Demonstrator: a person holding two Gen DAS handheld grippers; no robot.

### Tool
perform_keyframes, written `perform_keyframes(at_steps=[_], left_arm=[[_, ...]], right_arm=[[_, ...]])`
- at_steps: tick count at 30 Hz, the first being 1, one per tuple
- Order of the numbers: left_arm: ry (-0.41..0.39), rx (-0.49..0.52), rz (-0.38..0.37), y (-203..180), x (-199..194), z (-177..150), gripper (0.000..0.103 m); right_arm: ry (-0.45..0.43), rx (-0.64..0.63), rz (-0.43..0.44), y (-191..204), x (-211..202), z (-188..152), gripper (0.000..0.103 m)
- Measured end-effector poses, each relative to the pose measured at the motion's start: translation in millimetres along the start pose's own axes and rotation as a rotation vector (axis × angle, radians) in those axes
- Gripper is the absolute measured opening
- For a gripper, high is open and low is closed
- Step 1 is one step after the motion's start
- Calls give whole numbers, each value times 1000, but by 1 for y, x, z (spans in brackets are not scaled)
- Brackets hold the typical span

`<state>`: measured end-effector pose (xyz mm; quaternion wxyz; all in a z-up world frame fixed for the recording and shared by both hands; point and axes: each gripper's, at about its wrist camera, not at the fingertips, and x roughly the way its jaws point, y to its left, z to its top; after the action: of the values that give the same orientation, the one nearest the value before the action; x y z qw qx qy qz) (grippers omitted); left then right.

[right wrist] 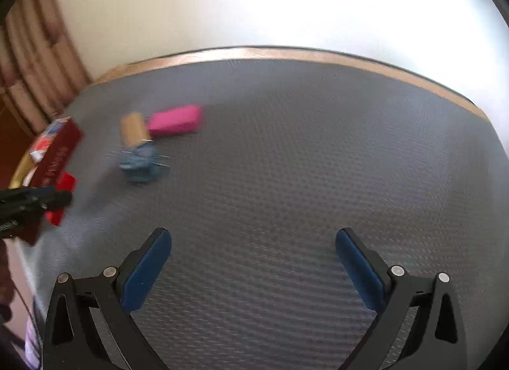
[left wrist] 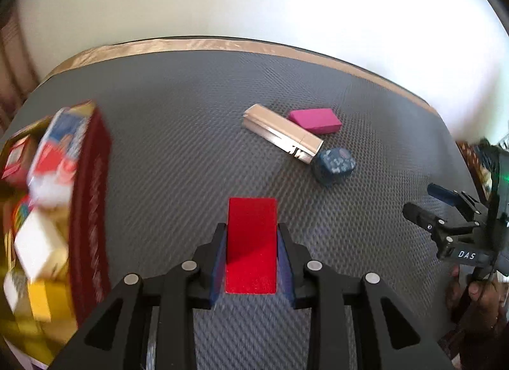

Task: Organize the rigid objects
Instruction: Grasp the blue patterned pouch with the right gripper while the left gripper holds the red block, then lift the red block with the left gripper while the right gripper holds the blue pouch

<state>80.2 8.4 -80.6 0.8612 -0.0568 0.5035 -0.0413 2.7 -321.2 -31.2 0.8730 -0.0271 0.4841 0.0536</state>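
Observation:
My left gripper [left wrist: 251,230] is shut on a flat red block [left wrist: 251,242], held just above the grey mat. The same red block [right wrist: 62,193] shows in the right wrist view, clamped by the left gripper [right wrist: 59,199] at the left edge. To the left stands a dark red box [left wrist: 89,210], blurred, filled with several small blocks; the box [right wrist: 59,150] is also in the right wrist view. On the mat lie a metallic bar [left wrist: 281,132], a pink block [left wrist: 315,120] and a blue speckled die [left wrist: 334,164]. My right gripper [right wrist: 253,242] stands open over bare mat, with nothing between its fingers.
The grey textured mat [left wrist: 191,115] covers a table with a tan rim [left wrist: 206,43] against a white wall. The right gripper [left wrist: 426,207] shows at the right edge of the left wrist view, a hand beneath it. Bare mat lies between the box and the loose pieces.

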Motion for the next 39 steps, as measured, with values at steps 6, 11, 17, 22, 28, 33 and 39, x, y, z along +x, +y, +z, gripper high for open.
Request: perform_keyframes(at_steps=[6,11,17,22,28,33,39], left_arm=[[9,-62,-16,14,-1,-13,30],[24,-98,-31,17,3,-20,30],[23,-105,-42,21,4,-24,30],[19,-76,-24,17,7,-23,30],[7,-69,-21,13,12,-22,30],[-9,-75,-31,12,10,-25,30],[-82,-88,-64,13,-26,-27,30]], right_arm=[[-18,-87,81,48,9,26,102],[19,-89,85,84,46,49,69],[25,-91,58,87,60,51,68],[28,-123,50,97,71,59,60],[1,-127,39,92,64,53,41],[-20,-137,31,77,45,29,41],[-37,-108,7,62,37,19,41]])
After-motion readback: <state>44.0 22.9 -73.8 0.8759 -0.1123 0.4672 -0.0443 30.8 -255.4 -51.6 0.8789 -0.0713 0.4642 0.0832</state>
